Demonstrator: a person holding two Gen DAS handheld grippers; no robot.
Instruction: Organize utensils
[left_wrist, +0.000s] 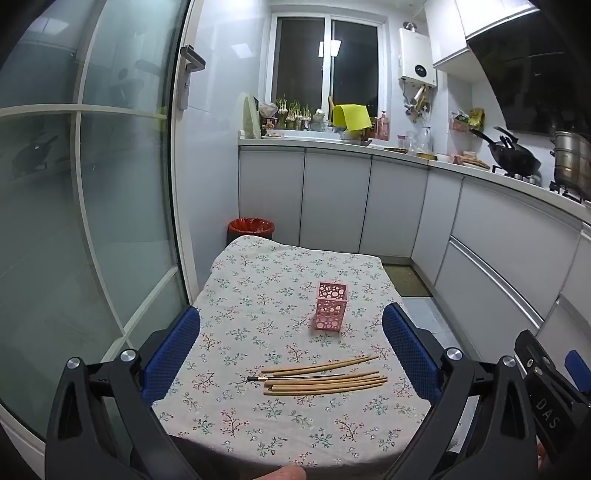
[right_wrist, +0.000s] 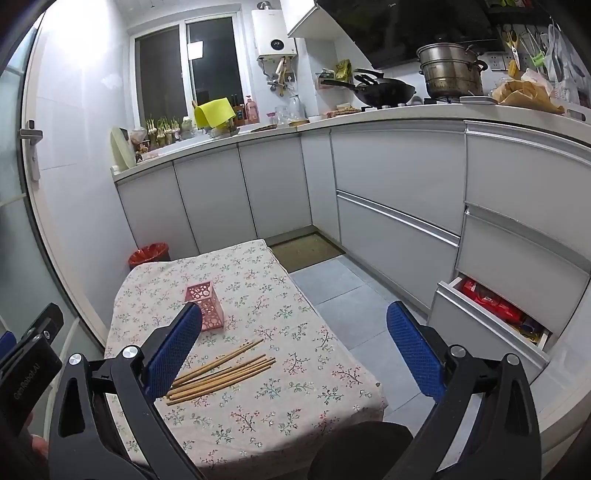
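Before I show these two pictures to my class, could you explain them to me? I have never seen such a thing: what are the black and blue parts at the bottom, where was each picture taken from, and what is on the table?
No robot here: a person holds a hand-held gripper in each hand, each with a wide-angle camera looking along its two blue-padded fingers. One picture comes from the left hand-held gripper, the other from the right hand-held gripper. Both are open and hold nothing.

They hover over a small table with a flowered cloth, in a kitchen. On it lies a loose bunch of wooden chopsticks, with one thin dark stick among them. Behind them stands a pink holder with round holes, upright and apparently empty. The chopsticks are probably meant to go into it.
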